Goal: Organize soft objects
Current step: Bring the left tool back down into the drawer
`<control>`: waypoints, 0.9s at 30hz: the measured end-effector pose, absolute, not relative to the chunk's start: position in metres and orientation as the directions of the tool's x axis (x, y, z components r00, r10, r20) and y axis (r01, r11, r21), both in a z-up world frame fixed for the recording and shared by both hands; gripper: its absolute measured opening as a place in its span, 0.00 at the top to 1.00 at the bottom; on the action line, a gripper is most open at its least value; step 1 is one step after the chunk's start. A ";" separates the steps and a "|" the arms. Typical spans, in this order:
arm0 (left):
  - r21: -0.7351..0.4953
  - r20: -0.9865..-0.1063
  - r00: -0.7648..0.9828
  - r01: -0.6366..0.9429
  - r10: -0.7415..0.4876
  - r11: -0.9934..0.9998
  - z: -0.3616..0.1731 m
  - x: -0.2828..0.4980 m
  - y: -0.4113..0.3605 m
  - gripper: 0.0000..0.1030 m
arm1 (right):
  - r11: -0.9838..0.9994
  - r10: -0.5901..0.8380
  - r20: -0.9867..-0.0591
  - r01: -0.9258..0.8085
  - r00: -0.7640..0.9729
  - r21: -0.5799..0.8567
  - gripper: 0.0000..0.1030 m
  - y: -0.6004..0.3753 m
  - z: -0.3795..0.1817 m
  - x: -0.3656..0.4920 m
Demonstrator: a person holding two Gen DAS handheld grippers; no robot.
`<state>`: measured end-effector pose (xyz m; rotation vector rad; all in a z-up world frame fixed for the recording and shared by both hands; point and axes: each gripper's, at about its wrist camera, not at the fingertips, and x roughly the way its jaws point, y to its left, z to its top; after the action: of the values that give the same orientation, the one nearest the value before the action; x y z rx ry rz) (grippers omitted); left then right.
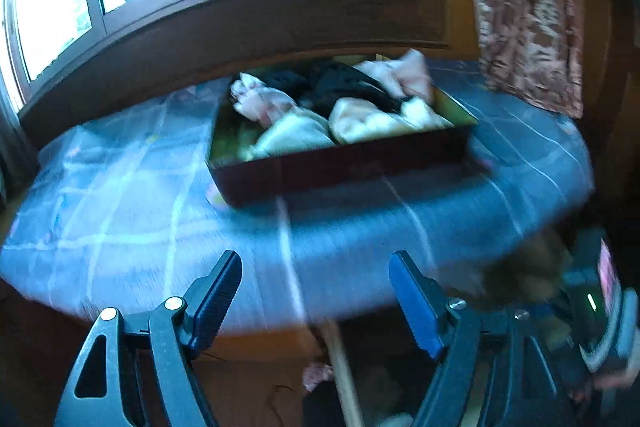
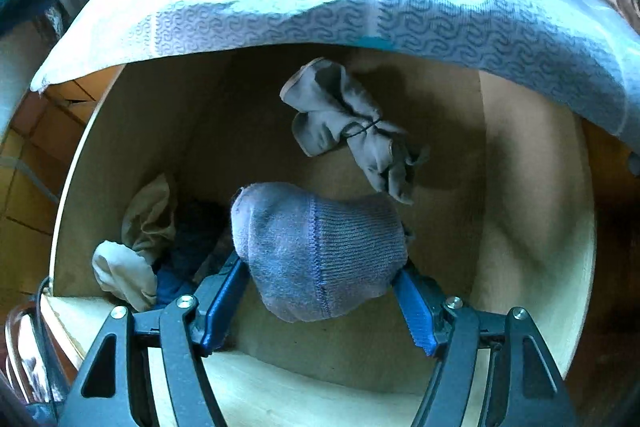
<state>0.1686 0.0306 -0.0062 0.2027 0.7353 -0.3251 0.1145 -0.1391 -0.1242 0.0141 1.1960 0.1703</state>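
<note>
- Socks: a rolled purple sock sits between the jaws of the right gripper, which press on both its sides.
- It hangs over an open wooden drawer.
- A grey tied pair lies on the drawer floor, past the jaws.
- Left gripper has wide, empty jaws.
- It hangs near the bench edge; a dark tray of soft clothes sits far ahead.

Left gripper held with jaws spread wide and empty; right gripper angled steeply downward, jaws clamped on a bundle.
</note>
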 end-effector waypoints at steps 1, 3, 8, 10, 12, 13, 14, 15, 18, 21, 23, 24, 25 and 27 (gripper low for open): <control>0.067 -0.681 0.698 0.361 -0.222 0.930 -0.010 0.158 0.029 0.25 | 0.987 0.141 -0.924 -0.123 0.356 0.103 0.30 -0.140 -0.124 0.115; 0.062 -0.682 0.690 0.384 -0.242 0.921 -0.018 0.142 0.023 0.25 | 0.987 0.140 -0.920 -0.128 0.366 0.100 0.30 -0.140 -0.124 0.113; 0.067 -0.716 0.645 0.444 -0.267 0.893 -0.048 0.114 0.005 0.25 | 0.987 0.140 -0.916 -0.131 0.375 0.097 0.29 -0.138 -0.124 0.112; 0.089 -0.727 0.636 0.461 -0.260 0.883 -0.057 0.107 -0.001 0.25 | 0.987 0.139 -0.916 -0.128 0.377 0.097 0.30 -0.140 -0.124 0.110; 0.109 -0.726 0.641 0.467 -0.251 0.878 -0.061 0.102 -0.003 0.25 | 0.988 0.136 -0.915 -0.123 0.380 0.096 0.30 -0.143 -0.122 0.108; 0.119 -0.729 0.640 0.465 -0.240 0.877 -0.064 0.100 -0.004 0.25 | 0.989 0.129 -0.914 -0.118 0.384 0.090 0.30 -0.144 -0.121 0.106; 0.120 -0.733 0.636 0.468 -0.240 0.876 -0.067 0.099 -0.005 0.25 | 0.990 0.124 -0.914 -0.112 0.387 0.088 0.29 -0.146 -0.120 0.104; 0.115 -0.737 0.631 0.471 -0.243 0.875 -0.069 0.099 -0.005 0.25 | 0.990 0.121 -0.913 -0.109 0.389 0.085 0.29 -0.146 -0.118 0.102; 0.095 -0.747 0.614 0.479 -0.255 0.873 -0.074 0.098 -0.006 0.25 | 0.993 0.102 -0.913 -0.095 0.395 0.070 0.29 -0.149 -0.117 0.098; 0.092 -0.745 0.612 0.486 -0.264 0.869 -0.076 0.094 -0.006 0.25 | 0.994 0.096 -0.913 -0.091 0.398 0.065 0.29 -0.148 -0.116 0.095; 0.087 -0.746 0.609 0.489 -0.269 0.868 -0.077 0.092 -0.006 0.25 | 0.993 0.097 -0.912 -0.096 0.397 0.064 0.29 -0.146 -0.115 0.094; 0.088 -0.747 0.608 0.491 -0.268 0.867 -0.077 0.092 -0.007 0.25 | 0.993 0.100 -0.912 -0.098 0.398 0.066 0.29 -0.145 -0.115 0.094; 0.089 -0.750 0.605 0.494 -0.268 0.865 -0.078 0.091 -0.008 0.25 | 0.993 0.103 -0.912 -0.101 0.398 0.068 0.29 -0.144 -0.114 0.094; 0.090 -0.748 0.605 0.497 -0.271 0.863 -0.079 0.090 -0.009 0.25 | 0.992 0.105 -0.910 -0.108 0.401 0.067 0.29 -0.144 -0.111 0.094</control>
<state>0.0897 -0.0090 -0.0790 0.3041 0.8061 -0.4524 0.0937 -0.1441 -0.1107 -0.0024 1.1509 0.1347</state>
